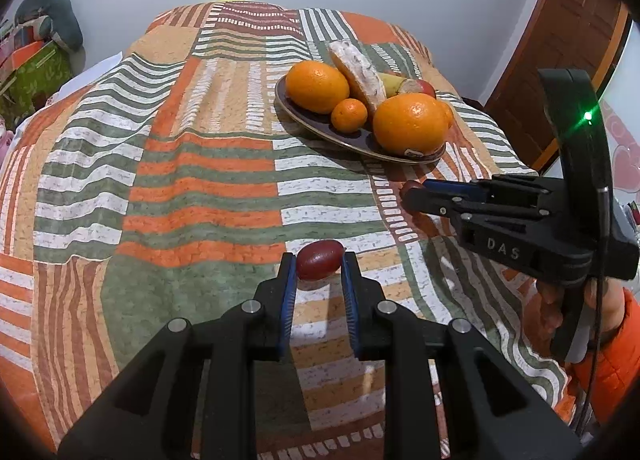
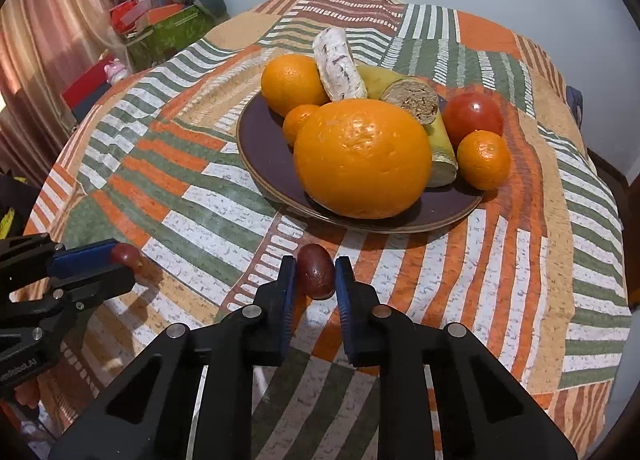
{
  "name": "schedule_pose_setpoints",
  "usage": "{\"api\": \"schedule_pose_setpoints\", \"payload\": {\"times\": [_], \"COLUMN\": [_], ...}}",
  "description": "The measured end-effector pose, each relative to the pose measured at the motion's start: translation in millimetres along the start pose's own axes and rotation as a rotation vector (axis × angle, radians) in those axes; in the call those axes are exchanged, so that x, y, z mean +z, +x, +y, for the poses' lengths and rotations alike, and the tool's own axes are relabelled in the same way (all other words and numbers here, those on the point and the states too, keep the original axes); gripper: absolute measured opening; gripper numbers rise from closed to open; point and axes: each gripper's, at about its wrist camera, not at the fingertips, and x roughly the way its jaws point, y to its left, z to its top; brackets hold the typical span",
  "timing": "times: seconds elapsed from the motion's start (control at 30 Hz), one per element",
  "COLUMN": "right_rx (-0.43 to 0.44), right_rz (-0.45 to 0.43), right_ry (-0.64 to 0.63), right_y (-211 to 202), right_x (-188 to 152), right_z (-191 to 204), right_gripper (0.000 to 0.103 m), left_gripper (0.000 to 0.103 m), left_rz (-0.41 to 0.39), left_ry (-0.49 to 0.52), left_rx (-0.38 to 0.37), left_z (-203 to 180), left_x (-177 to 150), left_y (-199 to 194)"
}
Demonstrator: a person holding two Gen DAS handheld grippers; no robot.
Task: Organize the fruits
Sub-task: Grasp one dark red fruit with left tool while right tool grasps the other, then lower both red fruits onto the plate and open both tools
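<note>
A dark plate [image 1: 344, 135] [image 2: 260, 147] on the striped cloth holds two big oranges [image 1: 409, 123] [image 2: 362, 157], two small mandarins [image 2: 483, 159], a red apple [image 2: 473, 113], a cut banana [image 2: 440, 147] and a white speckled slice [image 2: 340, 63]. My left gripper [image 1: 319, 264] is shut on a small red date-like fruit [image 1: 320, 259], low over the cloth. It shows at the left of the right wrist view [image 2: 124, 258]. My right gripper [image 2: 316, 270] is shut on a second dark red fruit [image 2: 316, 270], just before the plate's near rim. It shows from the side in the left wrist view [image 1: 412, 195].
The cloth-covered table [image 1: 200, 179] stretches left of the plate. A green box with clutter [image 2: 168, 31] and a pillow stand beyond the far left edge. A wooden door [image 1: 560, 39] is at the right. The person's orange sleeve [image 1: 608, 360] is near the right gripper.
</note>
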Motion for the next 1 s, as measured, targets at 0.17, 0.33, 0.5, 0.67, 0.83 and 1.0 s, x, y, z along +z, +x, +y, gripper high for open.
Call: {"api": "schedule_pose_setpoints", "payload": {"times": [0.17, 0.33, 0.5, 0.67, 0.83, 1.0], "right_rx": [0.013, 0.018, -0.006, -0.03, -0.047, -0.058], "right_rz": [-0.024, -0.085, -0.157, -0.212, -0.236, -0.229], "right_ry": [0.02, 0.057, 0.077, 0.091, 0.093, 0.099], "right_y": [-14.2, -42.3, -67.3, -81.2, -81.6, -65.4], "right_x": [-3.2, -5.7, 1.5, 9.9, 16.8, 24.1], "right_z": [-5.4, -17.8, -29.9, -38.8, -45.1, -52.2], "right_gripper": [0.017, 0.017, 0.017, 0.017, 0.017, 0.017], "left_gripper": [0.022, 0.022, 0.022, 0.022, 0.022, 0.022], "left_rz": [-0.018, -0.052, -0.088, -0.116, -0.131, -0.124], "left_ry": [0.002, 0.009, 0.029, 0.05, 0.069, 0.073], "left_rx": [-0.003, -0.003, 0.006, 0.002, -0.002, -0.006], "left_z": [-5.7, -11.3, -18.6, -25.3, -32.2, -34.4], "left_x": [6.3, 17.6, 32.4, 52.2, 69.9, 84.5], "left_y": [-4.1, -13.8, -20.8, -21.3, -12.3, 5.2]}}
